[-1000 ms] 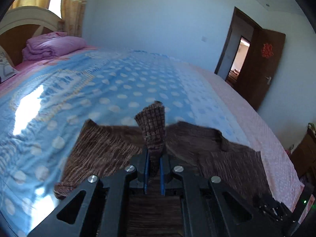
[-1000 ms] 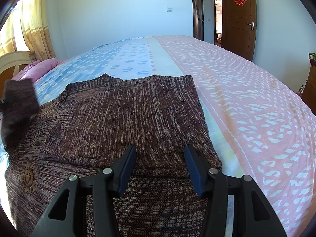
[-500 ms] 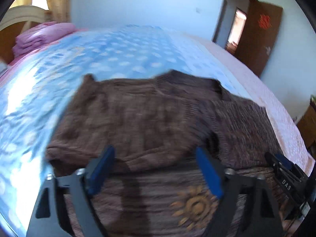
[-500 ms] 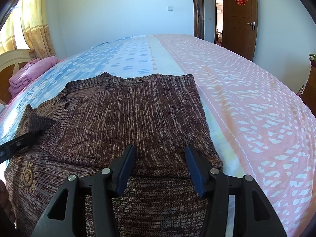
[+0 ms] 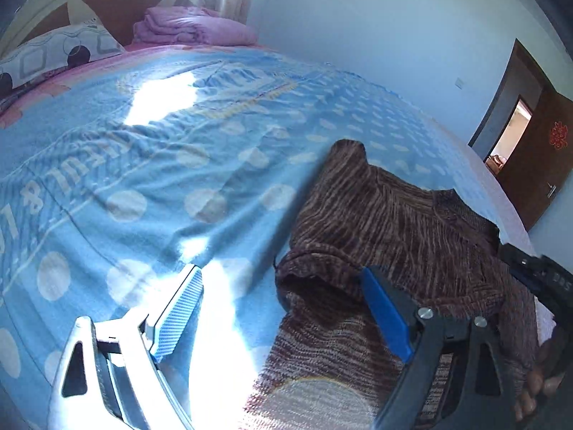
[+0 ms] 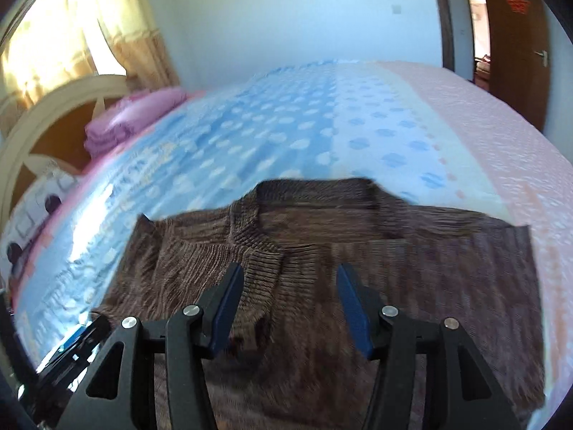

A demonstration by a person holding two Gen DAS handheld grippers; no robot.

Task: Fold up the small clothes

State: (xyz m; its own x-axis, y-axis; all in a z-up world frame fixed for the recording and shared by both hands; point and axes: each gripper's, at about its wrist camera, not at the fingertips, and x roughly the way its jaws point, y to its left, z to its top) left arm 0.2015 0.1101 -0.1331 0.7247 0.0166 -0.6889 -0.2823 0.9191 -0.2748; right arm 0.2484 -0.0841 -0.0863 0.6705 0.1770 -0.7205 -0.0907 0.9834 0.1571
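A brown knitted sweater (image 6: 412, 268) lies flat on the bed, its sleeves folded in over the body and its ribbed collar (image 6: 315, 200) at the far side. My right gripper (image 6: 290, 286) hovers just short of the collar. Its jaws are closing, with only the flat knit below them and nothing pinched. My left gripper (image 5: 283, 308) stands wide open over the sweater (image 5: 394, 222). One blue pad (image 5: 179, 304) is over the bedspread and the other (image 5: 386, 319) over the folded left edge. It holds nothing.
The blue dotted bedspread (image 5: 161, 179) stretches left and beyond; a pink patterned part (image 6: 501, 136) runs along the right. A folded pink quilt (image 5: 189, 28), a pillow (image 5: 61, 50) and the headboard sit far left. A brown door (image 6: 515, 36) stands far right.
My left gripper let go of the sleeve cuff, opened wide and dropped to the sweater's left edge. My right gripper swung forward to the collar and its jaws narrowed a little.
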